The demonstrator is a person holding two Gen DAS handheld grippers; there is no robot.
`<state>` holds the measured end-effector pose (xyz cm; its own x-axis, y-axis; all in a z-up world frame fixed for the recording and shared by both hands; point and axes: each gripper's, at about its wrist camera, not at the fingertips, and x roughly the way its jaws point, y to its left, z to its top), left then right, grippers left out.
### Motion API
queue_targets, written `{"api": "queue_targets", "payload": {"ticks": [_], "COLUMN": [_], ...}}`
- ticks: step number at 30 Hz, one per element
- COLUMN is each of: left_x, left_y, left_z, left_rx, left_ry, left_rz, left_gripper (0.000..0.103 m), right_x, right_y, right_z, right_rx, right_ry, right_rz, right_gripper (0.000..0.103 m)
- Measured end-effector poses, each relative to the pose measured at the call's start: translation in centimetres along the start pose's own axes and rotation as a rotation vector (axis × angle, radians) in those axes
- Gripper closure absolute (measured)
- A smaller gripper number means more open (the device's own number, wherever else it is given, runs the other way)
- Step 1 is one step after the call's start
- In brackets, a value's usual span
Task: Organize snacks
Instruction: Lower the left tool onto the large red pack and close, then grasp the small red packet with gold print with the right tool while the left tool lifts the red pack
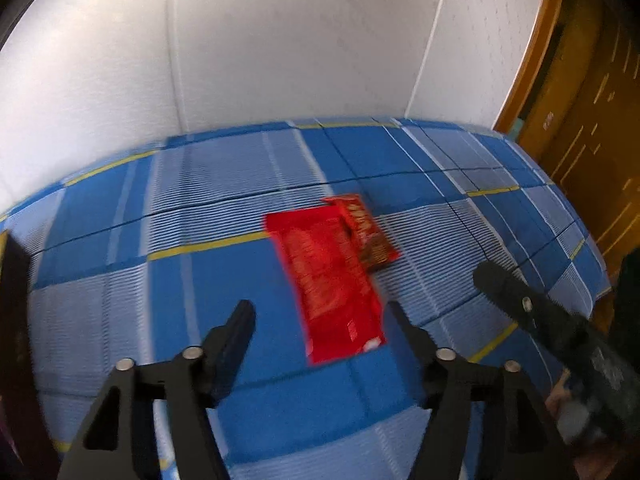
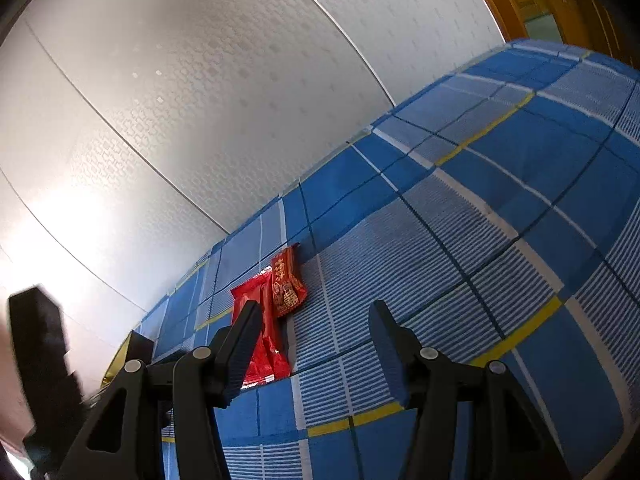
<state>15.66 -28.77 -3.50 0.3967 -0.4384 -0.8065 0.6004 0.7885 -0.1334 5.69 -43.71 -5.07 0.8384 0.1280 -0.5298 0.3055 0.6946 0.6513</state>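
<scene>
A long red snack packet [image 1: 330, 280] lies flat on the blue checked cloth [image 1: 200, 280], with a smaller red packet with gold print [image 1: 368, 234] touching its far right side. My left gripper [image 1: 322, 312] is open and empty, just above and in front of the long packet's near end. In the right wrist view the long packet [image 2: 266, 328] and the small packet [image 2: 286, 284] lie to the left. My right gripper [image 2: 314, 316] is open and empty, with its left finger in front of the long packet.
A white patterned wall [image 1: 280, 40] borders the cloth at the back. A wooden door [image 1: 580, 120] stands at the right. The right gripper shows at the right edge of the left wrist view [image 1: 560, 340]. A dark box with gold trim [image 2: 132, 352] sits at the left.
</scene>
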Motion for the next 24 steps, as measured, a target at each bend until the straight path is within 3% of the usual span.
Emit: {"api": "queue_targets", "payload": {"ticks": [7,8,11,18,24], "left_x": [5.2,5.2,4.5,-0.9,-3.9], "left_y": [-0.8,-0.8,-0.3,1.9,5.3], "left_z": [1.9,2.0,1.5,-3.5,-8.6], "left_rx": [0.017,0.027,0.02,0.038,-0.023], "left_ry": [0.078,0.06,0.041,-0.047,-0.076], "left_rz": [0.05,0.05,0.034,0.091,0.166], "left_gripper": [0.035,0.05,0.054,0.054,0.054], "right_x": [0.2,0.2,0.2,0.9,1.7], "right_y": [-0.2,-0.3,-0.5,0.3,1.6], "right_z": [0.0,0.0,0.1,-0.4,-1.0], "right_rx": [0.004,0.006,0.015,-0.015,-0.063], "right_ry": [0.015,0.017,0.017,0.045,0.08], "right_rz": [0.018,0.018,0.017,0.017,0.008], "right_gripper": [0.046,0.046,0.046,0.046,0.047]}}
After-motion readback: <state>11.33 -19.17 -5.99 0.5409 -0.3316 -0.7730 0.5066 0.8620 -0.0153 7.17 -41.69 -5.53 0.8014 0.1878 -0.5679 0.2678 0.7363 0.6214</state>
